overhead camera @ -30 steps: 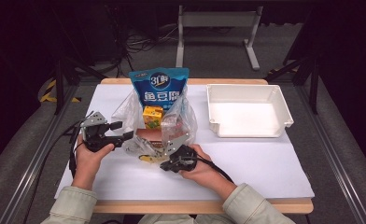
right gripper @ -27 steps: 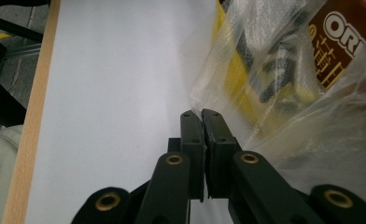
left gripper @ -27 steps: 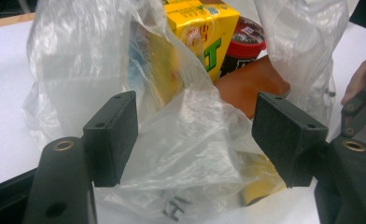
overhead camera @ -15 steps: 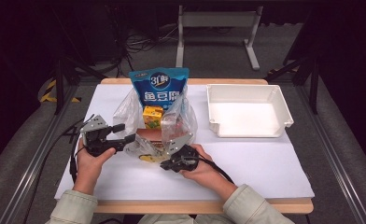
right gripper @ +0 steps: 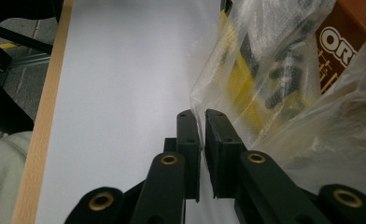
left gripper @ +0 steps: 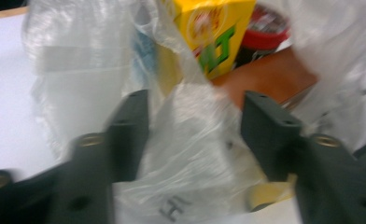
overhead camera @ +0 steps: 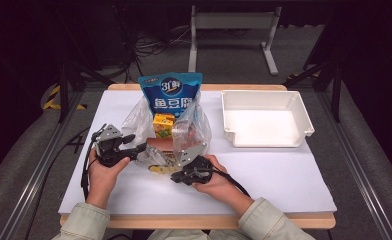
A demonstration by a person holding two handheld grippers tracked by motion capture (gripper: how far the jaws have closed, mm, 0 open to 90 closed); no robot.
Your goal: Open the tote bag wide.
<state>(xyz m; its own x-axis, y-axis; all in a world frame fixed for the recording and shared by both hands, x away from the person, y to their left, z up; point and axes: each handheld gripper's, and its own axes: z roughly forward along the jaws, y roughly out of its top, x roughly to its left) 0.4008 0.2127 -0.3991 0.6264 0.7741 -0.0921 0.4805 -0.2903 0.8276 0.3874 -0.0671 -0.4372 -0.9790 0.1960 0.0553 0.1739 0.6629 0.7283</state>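
Note:
A clear plastic bag lies mid-table with a yellow carton and a brown box inside. A blue snack pouch stands behind it. My left gripper reaches into the bag's left side. In the left gripper view its jaws straddle a loose bunch of film and have just been closing. Film lies between them, below the yellow carton. My right gripper points left along the near side. Its jaws are nearly together, pinching the bag's edge.
A white tray stands at the back right of the white table. The table's wooden near edge runs close to the right gripper. Dark stands and cables sit on the floor behind.
The left gripper has edged closer to the bag and its jaws stand narrower around the film. The right hand and the bag's contents have stayed put.

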